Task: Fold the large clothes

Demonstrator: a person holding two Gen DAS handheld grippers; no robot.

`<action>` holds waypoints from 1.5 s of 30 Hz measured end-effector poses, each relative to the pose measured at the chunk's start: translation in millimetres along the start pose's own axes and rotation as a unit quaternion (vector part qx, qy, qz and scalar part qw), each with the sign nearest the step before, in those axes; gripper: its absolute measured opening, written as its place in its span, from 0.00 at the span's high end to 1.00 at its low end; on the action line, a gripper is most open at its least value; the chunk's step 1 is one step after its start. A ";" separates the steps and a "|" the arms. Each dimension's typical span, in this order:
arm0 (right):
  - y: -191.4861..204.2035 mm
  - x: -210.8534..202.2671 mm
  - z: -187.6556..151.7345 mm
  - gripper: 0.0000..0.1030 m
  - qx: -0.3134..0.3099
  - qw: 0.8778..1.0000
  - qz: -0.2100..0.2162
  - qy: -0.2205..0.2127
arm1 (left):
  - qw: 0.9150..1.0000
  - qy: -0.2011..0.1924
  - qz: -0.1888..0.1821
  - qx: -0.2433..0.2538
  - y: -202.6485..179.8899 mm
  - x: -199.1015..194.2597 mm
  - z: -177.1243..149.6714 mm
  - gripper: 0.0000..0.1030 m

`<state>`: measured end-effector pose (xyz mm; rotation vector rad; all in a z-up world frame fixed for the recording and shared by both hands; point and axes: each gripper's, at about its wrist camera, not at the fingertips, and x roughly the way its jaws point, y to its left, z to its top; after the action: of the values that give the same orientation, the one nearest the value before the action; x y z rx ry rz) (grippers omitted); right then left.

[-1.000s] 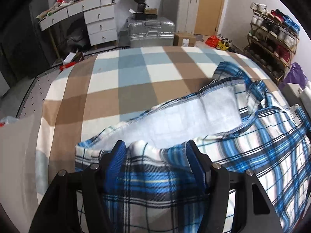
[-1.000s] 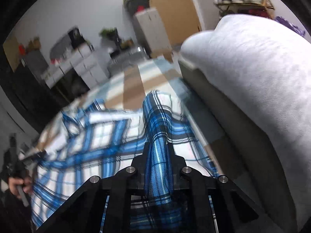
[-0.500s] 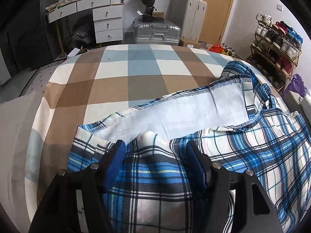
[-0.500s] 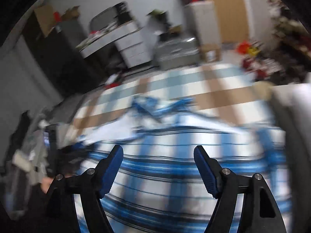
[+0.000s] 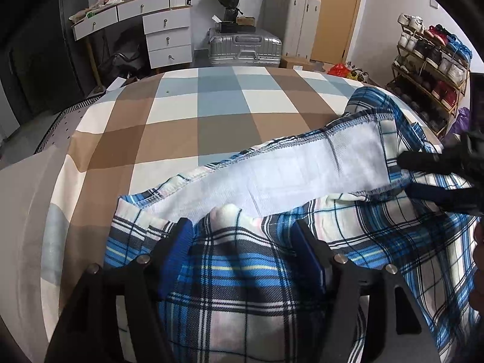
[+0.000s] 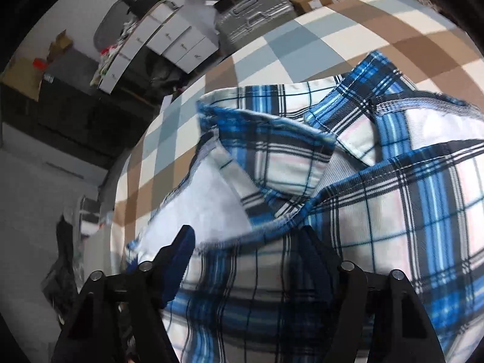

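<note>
A blue plaid garment [image 5: 393,242] with a white lining [image 5: 302,169] lies rumpled on the checked bed [image 5: 211,106]. My left gripper [image 5: 242,227] sits at its near edge. A thick hump of plaid fills the gap between the pads, which press on it while the jaws ease slightly wider. My right gripper [image 6: 246,236] hovers over the collar end [image 6: 272,157], its jaws closing with cloth between them but not pinched. In the left wrist view the right gripper [image 5: 429,178] shows at the right edge, straddling the lining's hem.
Beyond the bed's far end stand a silver suitcase [image 5: 245,45], white drawers [image 5: 169,39] and a shoe rack [image 5: 429,60]. A grey cushion [image 5: 27,211] borders the bed on the left.
My right gripper let go of a plaid fold, swung across the bed with jaws wide, and now sits over the collar end. The left gripper stayed put on its hump of cloth.
</note>
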<state>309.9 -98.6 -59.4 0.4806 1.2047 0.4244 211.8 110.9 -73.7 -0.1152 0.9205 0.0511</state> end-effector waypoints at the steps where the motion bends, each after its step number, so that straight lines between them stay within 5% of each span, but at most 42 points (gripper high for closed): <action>1: 1.5 0.2 2.8 0.49 -0.001 1.000 -0.006 -0.008 | 1.000 0.000 0.000 0.000 0.0 0.4 0.2 0.39; 3: 1.5 5.1 6.4 0.85 -0.005 1.000 -0.029 -0.007 | 1.000 0.003 0.004 0.007 -1.7 1.8 -0.1 0.36; 5: -3.8 11.6 9.0 0.97 -0.003 0.999 -0.046 -0.008 | 1.000 0.006 0.007 0.014 -4.1 3.6 1.0 0.34; 15: -0.2 -26.5 12.9 0.99 -0.027 0.998 0.025 -0.060 | 0.997 -0.066 -0.022 -0.026 31.3 -69.8 -1.8 0.33; 23: 18.0 -30.7 32.6 0.99 -0.030 0.994 0.031 -0.096 | 0.998 -0.002 0.007 -0.064 53.7 -41.4 -20.8 0.33; 28: 2.0 3.6 37.3 0.91 -0.005 0.999 -0.010 -0.040 | 0.998 0.020 0.018 -0.064 50.4 -35.2 -33.3 0.33; 32: -6.9 -12.7 20.7 0.51 -0.026 0.999 -0.023 -0.041 | 0.998 0.014 0.012 -0.056 37.3 -55.9 -40.8 0.33; 33: -8.7 -25.5 9.9 0.48 -0.042 0.998 -0.016 -0.041 | 0.999 0.014 0.005 -0.051 33.5 -61.0 -42.8 0.33; 37: -22.7 -74.5 -34.8 0.47 -0.107 0.994 -0.005 -0.023 | 0.999 -0.005 -0.035 -0.010 -0.4 -92.4 -58.2 0.33; 41: -59.1 -137.0 -91.0 0.44 -0.154 0.986 -0.050 -0.048 | 0.996 -0.011 -0.065 0.066 -42.4 -106.5 -84.4 0.33; 45: -110.7 -197.0 -125.2 0.40 -0.118 0.982 -0.106 -0.102 | 0.991 0.001 -0.036 0.132 -63.2 -95.6 -110.6 0.33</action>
<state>137.4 -282.7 -4.0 0.1831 0.9801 0.3222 72.4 35.2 -59.0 0.0966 0.9172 -0.1372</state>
